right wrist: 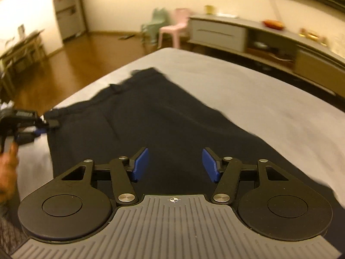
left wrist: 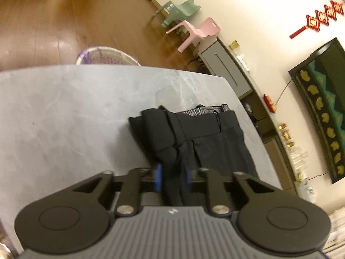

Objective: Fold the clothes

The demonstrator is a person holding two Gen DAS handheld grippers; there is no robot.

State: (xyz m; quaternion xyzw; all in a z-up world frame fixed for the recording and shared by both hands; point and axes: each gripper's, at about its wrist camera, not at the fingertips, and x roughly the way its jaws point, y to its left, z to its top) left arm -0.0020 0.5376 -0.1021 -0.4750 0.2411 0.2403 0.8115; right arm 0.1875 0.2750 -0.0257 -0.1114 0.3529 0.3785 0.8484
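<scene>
A pair of black trousers [right wrist: 163,116] lies on the grey table [right wrist: 269,99]. In the left wrist view the trousers [left wrist: 215,138] show their waistband at the far end. My left gripper [left wrist: 172,176] is shut on a bunched fold of the black cloth, which runs back between its blue pads [left wrist: 158,177]. It also shows in the right wrist view [right wrist: 46,127] at the left edge of the trousers. My right gripper [right wrist: 175,165] is open and empty, hovering over the middle of the trousers.
A woven basket [left wrist: 105,56] stands beyond the table's far edge. A green chair [left wrist: 179,13] and a pink chair [left wrist: 196,32] stand by the wall beside a long low cabinet [right wrist: 248,36]. Wooden floor [left wrist: 54,17] surrounds the table [left wrist: 64,108].
</scene>
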